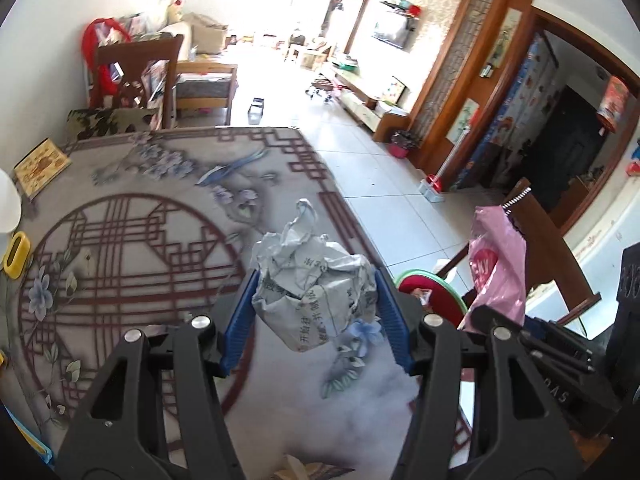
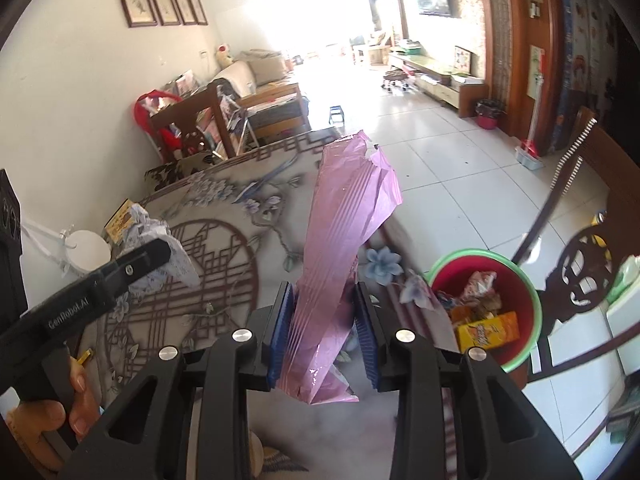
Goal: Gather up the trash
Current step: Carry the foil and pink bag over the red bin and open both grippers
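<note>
My left gripper (image 1: pixel 316 280) is shut on a crumpled newspaper ball (image 1: pixel 316 284) and holds it above the patterned tablecloth (image 1: pixel 132 240). In the right wrist view the left gripper (image 2: pixel 160 248) shows at the left with the paper ball (image 2: pixel 160 240) in it. My right gripper (image 2: pixel 324 300) is shut on a pink plastic bag (image 2: pixel 344 240) that stands up between the blue pads. The pink bag also shows in the left wrist view (image 1: pixel 496 264). A red bin with a green rim (image 2: pixel 484 308) holds several wrappers beside the table's right edge, also in the left wrist view (image 1: pixel 432 292).
A yellow object (image 1: pixel 16 254) and a printed box (image 1: pixel 42 166) lie at the table's left edge. A white round thing (image 2: pixel 86 250) sits by the wall. Dark wooden chairs (image 2: pixel 580 276) stand right of the bin and at the far end (image 1: pixel 136 76). Tiled floor (image 1: pixel 380 184) lies beyond.
</note>
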The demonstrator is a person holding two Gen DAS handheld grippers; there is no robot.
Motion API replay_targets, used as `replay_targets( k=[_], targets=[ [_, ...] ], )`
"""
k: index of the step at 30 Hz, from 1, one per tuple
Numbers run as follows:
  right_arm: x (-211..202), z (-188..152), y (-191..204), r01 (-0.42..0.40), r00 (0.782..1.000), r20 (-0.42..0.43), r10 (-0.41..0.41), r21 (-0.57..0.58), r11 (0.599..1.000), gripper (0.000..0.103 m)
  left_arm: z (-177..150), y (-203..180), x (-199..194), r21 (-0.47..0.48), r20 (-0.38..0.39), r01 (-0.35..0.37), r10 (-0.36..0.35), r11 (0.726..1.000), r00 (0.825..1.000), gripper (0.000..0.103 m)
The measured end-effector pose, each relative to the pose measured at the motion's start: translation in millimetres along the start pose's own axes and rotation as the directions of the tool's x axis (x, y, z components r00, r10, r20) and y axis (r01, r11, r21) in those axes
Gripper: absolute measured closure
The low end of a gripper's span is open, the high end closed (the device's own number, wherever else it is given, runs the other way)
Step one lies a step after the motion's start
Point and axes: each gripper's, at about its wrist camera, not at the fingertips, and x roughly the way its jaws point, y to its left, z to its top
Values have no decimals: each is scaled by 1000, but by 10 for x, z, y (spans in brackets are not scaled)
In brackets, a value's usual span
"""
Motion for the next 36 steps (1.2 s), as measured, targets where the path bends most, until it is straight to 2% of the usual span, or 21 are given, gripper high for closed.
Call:
replay_targets(
  k=[13,26,36],
  targets=[
    [-148,-123,-291,44,999,3,-45,60,997,71,-84,-353,92,65,-36,47,-45,997,998,47],
    [-73,-82,-639,44,999,-16,-43,86,995,71,-80,-567,361,78,-72,34,-28,996,997,47],
    [2,19,-1010,47,999,-28,-44,104,993,71,-34,-886,674,98,-94,34,-25,995,995,47]
  ],
)
